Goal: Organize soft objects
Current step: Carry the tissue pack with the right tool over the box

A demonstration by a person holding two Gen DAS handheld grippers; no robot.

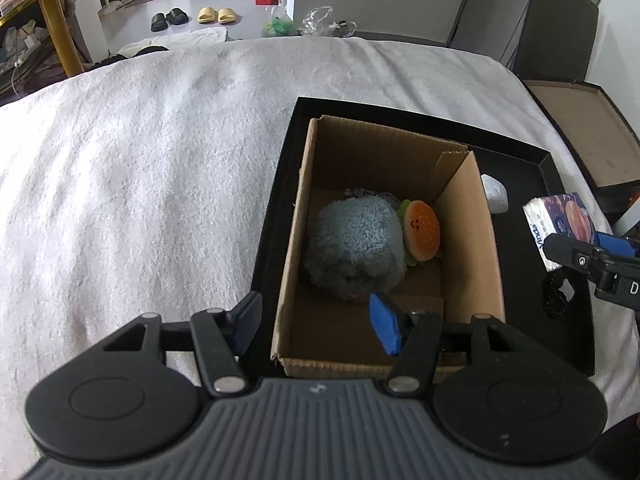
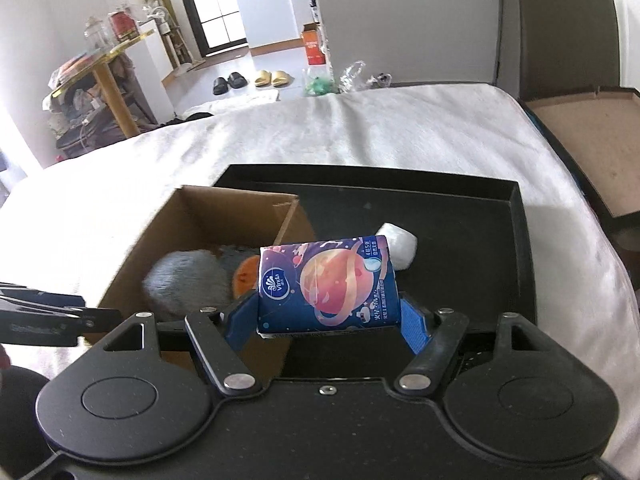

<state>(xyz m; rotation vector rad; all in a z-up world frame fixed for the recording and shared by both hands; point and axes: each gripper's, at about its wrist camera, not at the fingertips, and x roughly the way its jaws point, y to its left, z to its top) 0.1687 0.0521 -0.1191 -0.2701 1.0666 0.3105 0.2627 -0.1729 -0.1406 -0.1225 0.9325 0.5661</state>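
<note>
An open cardboard box [image 1: 468, 216] stands in a black tray [image 1: 540, 160] on the bed. Inside it lie a grey-blue fluffy plush [image 1: 356, 240] and a small burger plush [image 1: 420, 234]. My left gripper [image 1: 316, 316] hovers open over the box's near end, with nothing between its fingers. My right gripper [image 2: 328, 320] is shut on a purple Vinda tissue pack [image 2: 328, 284], held above the tray right of the box [image 2: 160, 232]. In the left wrist view that pack [image 1: 560, 224] shows at the right edge. A white soft lump [image 2: 400, 246] rests on the tray floor behind the pack.
A white fluffy blanket [image 1: 140, 160] covers the bed. A second dark box with a brown inside [image 2: 592, 140] sits at the bed's right edge. Beyond the far edge are plastic bags [image 1: 304, 24] and slippers [image 1: 216, 14] on the floor. A small black mesh item [image 1: 560, 292] lies in the tray.
</note>
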